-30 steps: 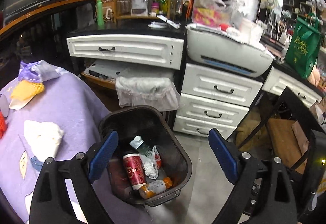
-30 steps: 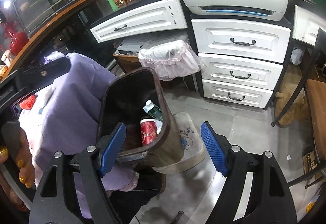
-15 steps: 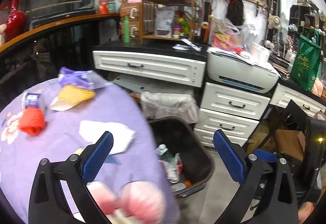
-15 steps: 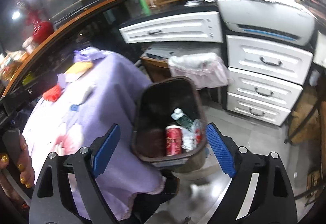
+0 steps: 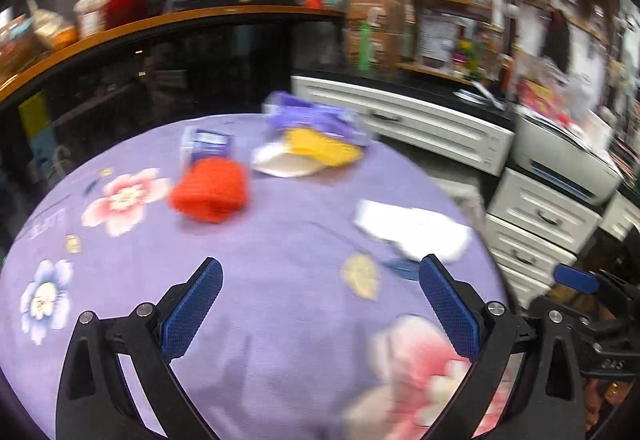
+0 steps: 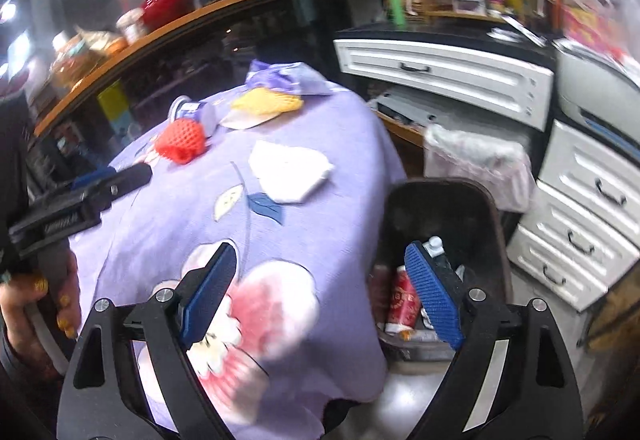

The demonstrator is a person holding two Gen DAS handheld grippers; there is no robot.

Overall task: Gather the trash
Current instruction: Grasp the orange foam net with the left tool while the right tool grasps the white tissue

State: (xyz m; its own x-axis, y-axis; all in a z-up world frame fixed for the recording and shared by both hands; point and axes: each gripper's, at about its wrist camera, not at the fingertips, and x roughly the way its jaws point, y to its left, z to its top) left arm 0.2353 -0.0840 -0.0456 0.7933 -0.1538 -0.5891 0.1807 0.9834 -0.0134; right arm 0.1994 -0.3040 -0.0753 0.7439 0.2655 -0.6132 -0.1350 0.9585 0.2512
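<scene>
Collecting trash: several scraps lie on a round table (image 5: 280,320) under a purple flowered cloth, none held.
White paper (image 6: 290,173): flat near the table edge closest to the bin, so a likely easy first pick.
Red foam net (image 5: 210,189): farther in, just beside a small blue-labelled container (image 5: 206,143).
Yellow net (image 5: 320,147): on a white scrap at the far edge, touching a purple wrapper (image 5: 312,115).
Bin (image 6: 492,207): dark, on the floor just beside the table, holding a red can (image 6: 404,300) and a bottle (image 6: 434,246); placed for short drops.
Left gripper (image 5: 318,304): blue pads spread wide, nothing between them, hovering over the cloth; its jaws have just been opening.
Right gripper (image 6: 322,290): pads also apart and empty, between table edge and bin; just been opening too.
Drawers (image 6: 444,77): white, behind, closed.
</scene>
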